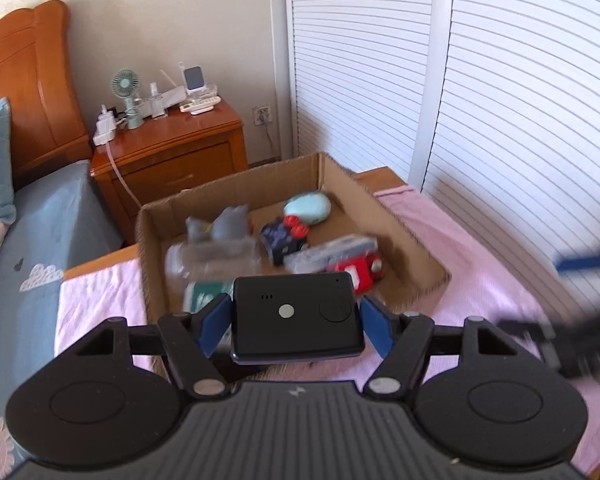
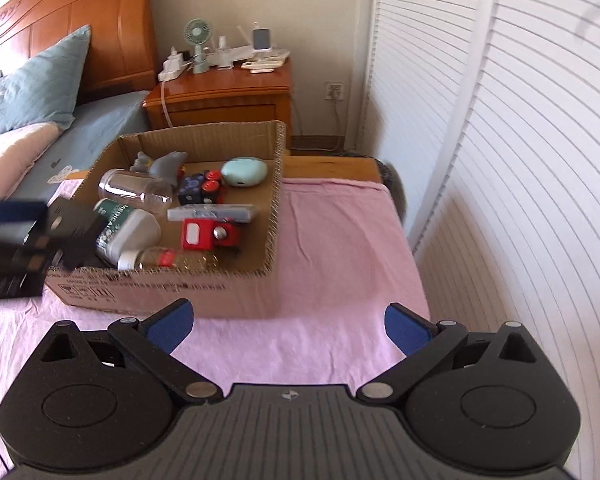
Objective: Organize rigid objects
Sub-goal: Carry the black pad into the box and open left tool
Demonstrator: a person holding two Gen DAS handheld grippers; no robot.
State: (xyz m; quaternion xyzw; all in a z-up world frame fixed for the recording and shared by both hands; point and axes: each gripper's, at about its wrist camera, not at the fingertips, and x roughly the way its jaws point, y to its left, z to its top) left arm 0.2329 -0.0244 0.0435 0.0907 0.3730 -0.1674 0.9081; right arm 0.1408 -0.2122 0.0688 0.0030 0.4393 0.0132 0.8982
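Note:
My left gripper (image 1: 296, 326) is shut on a black rectangular device (image 1: 268, 332), held just above the near side of an open cardboard box (image 1: 236, 184). In the right wrist view the same left gripper (image 2: 16, 216) shows blurred at the box's left corner, with the black device (image 2: 74, 220) over the cardboard box (image 2: 160, 292). Inside lie a grey toy (image 2: 164, 164), a clear bottle (image 2: 136, 192), a green-and-white bottle (image 2: 128, 228), a mint case (image 2: 244, 172), a red toy (image 2: 208, 232) and other items. My right gripper (image 2: 290, 328) stands open and empty over the pink cloth (image 2: 340, 232).
The box rests on a pink cloth over a low wooden table (image 2: 332, 168). A bed (image 2: 28, 80) lies to the left, and a wooden nightstand (image 2: 220, 96) with a small fan (image 2: 196, 40) stands behind. White louvred doors (image 2: 500, 160) close off the right side.

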